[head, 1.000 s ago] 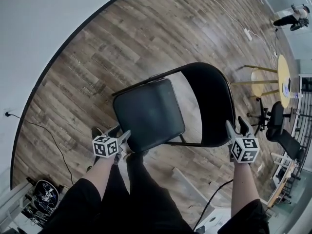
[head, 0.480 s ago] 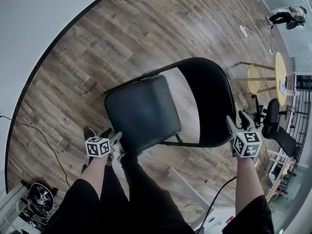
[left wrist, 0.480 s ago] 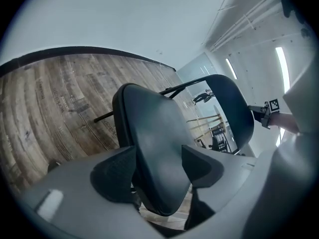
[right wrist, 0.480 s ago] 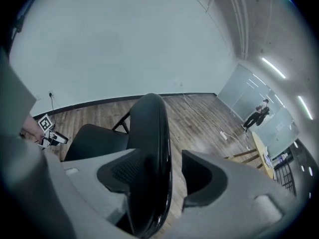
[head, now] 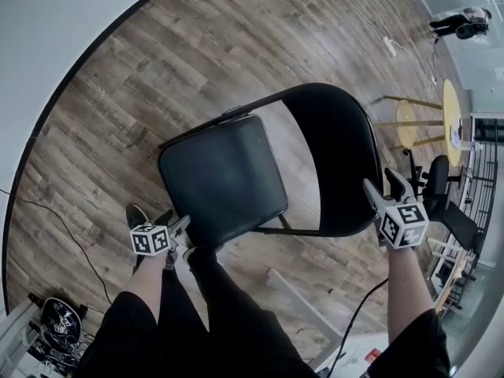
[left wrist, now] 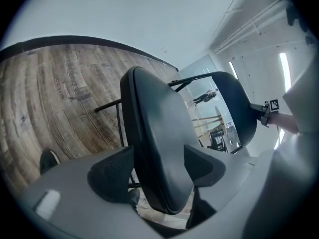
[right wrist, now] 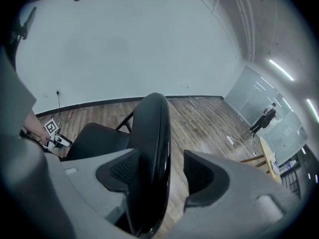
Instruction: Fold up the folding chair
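A black folding chair stands open on the wood floor, its padded seat (head: pixel 220 179) to the left of its curved backrest (head: pixel 339 156). My left gripper (head: pixel 183 228) is at the seat's near corner. In the left gripper view the seat (left wrist: pixel 154 133) lies between the pads of that gripper (left wrist: pixel 159 168); the jaws are opening and I see no firm press. My right gripper (head: pixel 379 181) straddles the backrest's top edge. In the right gripper view the backrest (right wrist: pixel 149 148) rests beside the left pad, with a gap to the right pad of that opening gripper (right wrist: pixel 159 173).
A white wall curves along the left. A power strip (head: pixel 388 47) and cables lie on the floor. A yellow round table (head: pixel 450 124), a stool (head: pixel 405 124) and an office chair (head: pixel 441 191) stand at the right. A person (head: pixel 461 24) is far off. My legs are below the seat.
My left gripper has dropped lower and leftward at the seat's front corner. The chair sits a little higher and further left in the head view. The right gripper stays at the backrest's edge.
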A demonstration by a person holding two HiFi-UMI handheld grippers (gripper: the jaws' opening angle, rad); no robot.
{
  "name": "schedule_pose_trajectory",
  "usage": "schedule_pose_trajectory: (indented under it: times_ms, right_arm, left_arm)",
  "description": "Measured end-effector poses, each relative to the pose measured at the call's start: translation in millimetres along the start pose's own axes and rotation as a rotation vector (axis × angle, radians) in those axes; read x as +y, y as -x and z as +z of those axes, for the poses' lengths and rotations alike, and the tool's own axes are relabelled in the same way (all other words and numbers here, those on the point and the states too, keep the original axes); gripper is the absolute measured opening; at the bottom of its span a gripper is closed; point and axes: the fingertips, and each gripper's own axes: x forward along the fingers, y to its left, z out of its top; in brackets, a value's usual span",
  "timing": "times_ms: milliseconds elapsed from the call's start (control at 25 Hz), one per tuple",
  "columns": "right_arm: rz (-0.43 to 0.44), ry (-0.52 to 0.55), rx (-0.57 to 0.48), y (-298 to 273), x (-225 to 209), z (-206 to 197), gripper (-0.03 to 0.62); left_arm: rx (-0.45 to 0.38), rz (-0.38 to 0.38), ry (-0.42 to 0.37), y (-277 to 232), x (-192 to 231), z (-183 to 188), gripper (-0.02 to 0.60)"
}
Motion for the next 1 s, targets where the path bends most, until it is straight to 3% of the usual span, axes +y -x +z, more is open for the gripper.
schedule_pose_trajectory:
  times_ms: [320,640,1000]
  right_arm:
    - [0.092,-0.057,-0.046,-3.0,8.6,6.1,0.272]
    - [0.155,-0.046,-0.043,-14.9,15.9,11.9,0.285]
    - [0.189,-0.072,-0.025,-25.5,12.3,17.4,0.284]
  left_arm:
    - [0.008,-0.119,0.017,-15.0,4.7,-10.0,0.342]
    - [-0.044,-0.272,0.078,-20.4,9.1,-8.1,0.379]
    - [-0.03,-0.386,0.06,-36.0,8.7,-0.5,0.39]
